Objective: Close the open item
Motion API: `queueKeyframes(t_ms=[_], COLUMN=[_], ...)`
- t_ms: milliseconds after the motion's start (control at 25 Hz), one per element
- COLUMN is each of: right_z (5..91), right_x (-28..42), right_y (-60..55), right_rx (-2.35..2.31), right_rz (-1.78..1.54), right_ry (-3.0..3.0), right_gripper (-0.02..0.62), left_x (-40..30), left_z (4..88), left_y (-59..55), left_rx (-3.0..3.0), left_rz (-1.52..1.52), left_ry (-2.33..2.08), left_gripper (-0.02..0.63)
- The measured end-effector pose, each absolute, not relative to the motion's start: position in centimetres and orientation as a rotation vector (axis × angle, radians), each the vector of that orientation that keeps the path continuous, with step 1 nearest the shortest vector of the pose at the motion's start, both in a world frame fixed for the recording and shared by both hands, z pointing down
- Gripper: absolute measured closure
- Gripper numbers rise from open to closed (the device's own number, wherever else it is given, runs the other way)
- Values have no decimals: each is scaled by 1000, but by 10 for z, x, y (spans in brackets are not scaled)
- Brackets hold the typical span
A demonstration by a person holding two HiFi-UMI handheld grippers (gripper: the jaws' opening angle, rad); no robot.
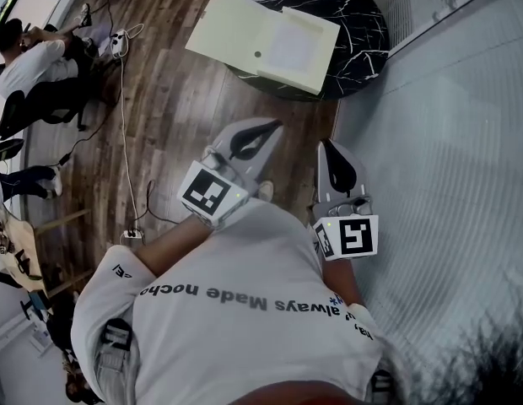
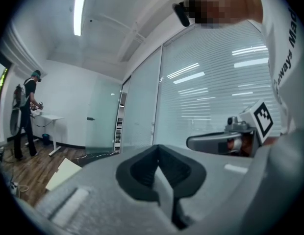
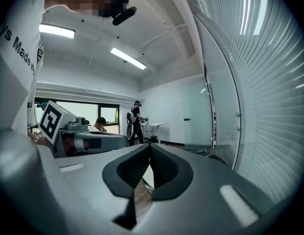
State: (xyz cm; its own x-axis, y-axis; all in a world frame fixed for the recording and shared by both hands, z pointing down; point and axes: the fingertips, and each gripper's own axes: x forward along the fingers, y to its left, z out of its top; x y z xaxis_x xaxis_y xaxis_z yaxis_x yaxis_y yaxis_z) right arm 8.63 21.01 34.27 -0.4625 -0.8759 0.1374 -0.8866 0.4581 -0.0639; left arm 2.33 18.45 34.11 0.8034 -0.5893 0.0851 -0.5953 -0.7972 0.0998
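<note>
Your left gripper (image 1: pixel 274 127) has its jaws pressed fully together with nothing between them. Your right gripper (image 1: pixel 327 145) is the same, tips meeting and empty. Both sit close to your chest, side by side, pointing forward.

The box (image 1: pixel 263 39) lies well ahead of both grippers on the table (image 1: pixel 367 19), closer to the left gripper's line than the right's. It lies open and flat. The plain panel (image 1: pixel 230 25), probably the lid, is spread out to the left of the tray (image 1: pixel 299 51).

The main risk is the box sliding. If you nudge the lid's edge with closed tips, the whole box will likely skate across the polished top instead of folding. The lid's far-left corner seems to hang past the table's rim, so pressing down there could tip the box off.

Open one gripper before you reach the box, or you won't be able to pinch that thin edge. Brace the tray with the other gripper so that only the lid turns.

The glass wall (image 1: pixel 447 142) stands just right of your right gripper, and a wide swing on that side could strike it.
</note>
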Motion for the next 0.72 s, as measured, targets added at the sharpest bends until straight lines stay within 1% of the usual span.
queueKeyframes(t_ms=[600,720], right_z=[345,342], right_x=[34,25], right_y=[35,-2], right_rx=[1483,1477], right_rz=[184,171], right_ry=[-2605,-2602], right_gripper=[593,593], left_x=[-29,-35], left_z=[350,340], left_y=[13,-25], left_rx=[2813,2805], left_rz=[73,11], left_ry=[-985,-982], left_gripper=[603,603])
